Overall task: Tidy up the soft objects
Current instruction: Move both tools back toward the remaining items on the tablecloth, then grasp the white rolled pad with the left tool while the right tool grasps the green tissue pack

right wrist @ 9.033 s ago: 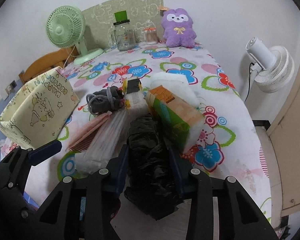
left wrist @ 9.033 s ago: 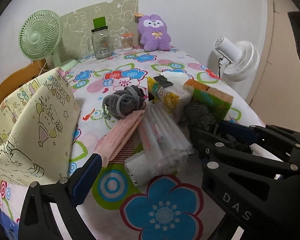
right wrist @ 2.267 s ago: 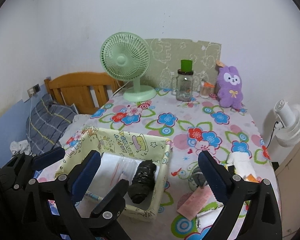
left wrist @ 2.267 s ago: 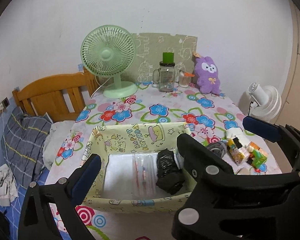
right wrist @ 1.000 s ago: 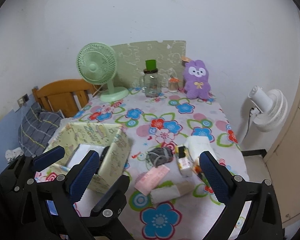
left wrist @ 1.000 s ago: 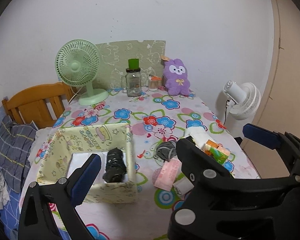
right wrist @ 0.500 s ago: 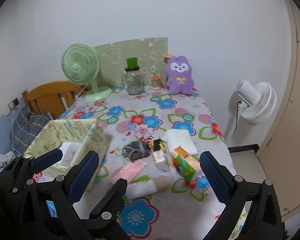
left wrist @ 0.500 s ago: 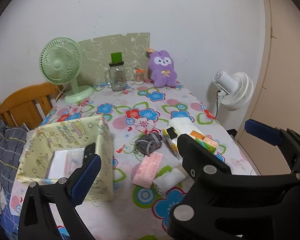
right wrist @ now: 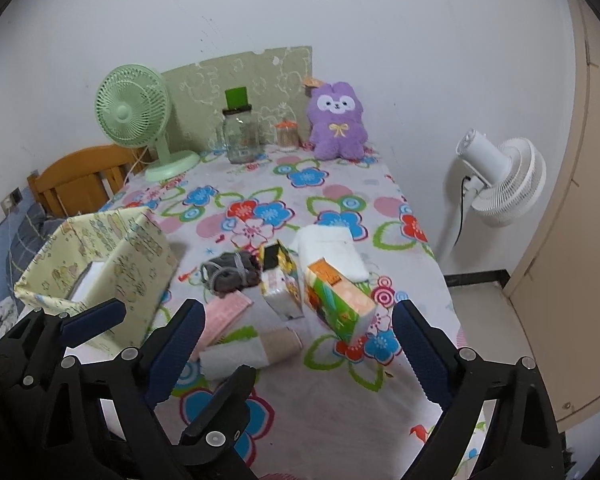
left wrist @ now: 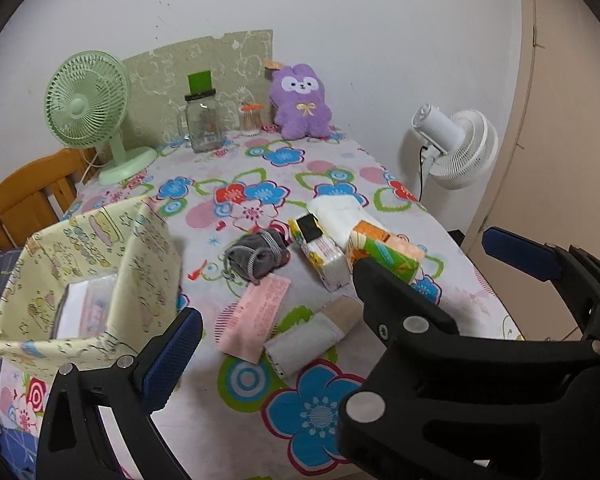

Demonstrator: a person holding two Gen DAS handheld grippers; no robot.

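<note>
Soft items: clustered mid-table on the floral tablecloth (right wrist: pixel 332 400), right of the storage box and outside it.
Grey bundle (right wrist: pixel 230 271): rolled cloth with a cord around it, just left of the yellow tissue pack (right wrist: pixel 280 284).
Orange-green tissue pack (right wrist: pixel 338 300): lying tilted, beside the yellow one; white tissue pack (right wrist: pixel 332 252) directly behind both.
Pink packet (left wrist: pixel 256 316): flat on the cloth, in front of the grey bundle, touching the rolled white-and-tan cloth (left wrist: pixel 312 336) at the near end.
Storage box (left wrist: pixel 148 264): pale yellow fabric with cartoon print, standing at the table's left edge; white and clear-wrapped flat packs (left wrist: pixel 86 300) visible inside.
Left gripper (right wrist: pixel 152 326): blue-padded fingers spread wide, nothing between them; held above the near table edge, in front of the box.
Right gripper (right wrist: pixel 296 344): jaws wide apart, gripping nothing; hovering over the near edge, the cluster of packs framed between the blue pads (right wrist: pixel 420 356).
Backdrop: green desk fan (right wrist: pixel 134 112), glass jar (right wrist: pixel 242 136) with green lid, small orange-capped jar (right wrist: pixel 287 133), purple plush rabbit (right wrist: pixel 336 122), all lined up along the wall.
Surroundings: white floor fan (right wrist: pixel 500 180) right of the table, wooden chair (right wrist: pixel 80 178) to the left.
</note>
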